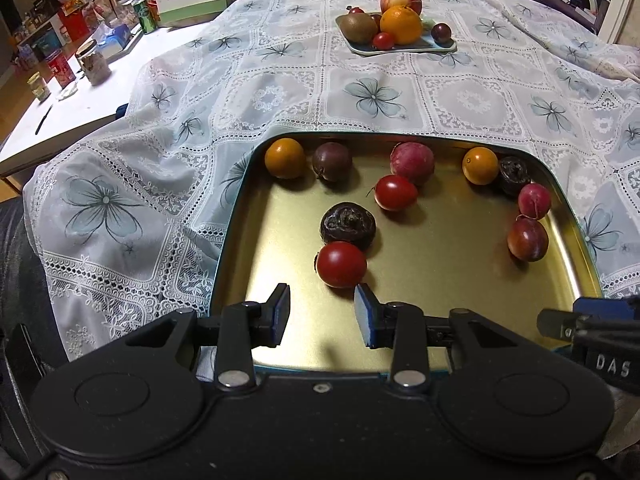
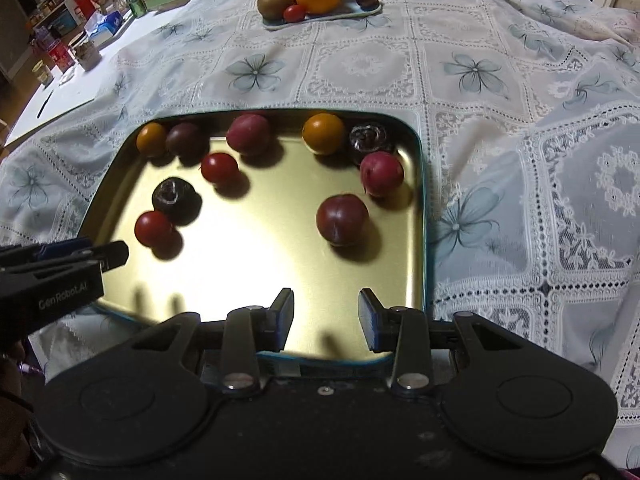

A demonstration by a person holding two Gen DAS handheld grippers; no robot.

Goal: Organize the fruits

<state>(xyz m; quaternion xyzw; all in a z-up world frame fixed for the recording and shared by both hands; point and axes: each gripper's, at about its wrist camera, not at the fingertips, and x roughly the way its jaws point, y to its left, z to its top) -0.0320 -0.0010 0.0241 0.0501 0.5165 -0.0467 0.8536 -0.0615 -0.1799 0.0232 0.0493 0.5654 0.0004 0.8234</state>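
Left tongs [image 1: 322,312]: jaws parted wide, nothing between them; they hang over the near edge of the gold tray [image 1: 440,292].
Right tongs [image 2: 326,318]: also wide open and empty; over the near right part of the same tray.
Deciding relation: the nearest red tomato [image 1: 341,264] lies just ahead of the left tongs, a little to the right of the centre line, near the right pad; it is round, so no long axis to align; I judge the left hand is the nearer one for it.
Right side target: the dark red plum [image 2: 342,219] is straight ahead of the right tongs, further away.
Count in tray: two red tomatoes; two orange fruits; two black wrinkled ones; four purple or reddish plums; ten together.
Far plate [image 1: 400,49]: on the tabletop cloth; an apple, an orange, a kiwi, some small fruits; partly hidden, so not counted.
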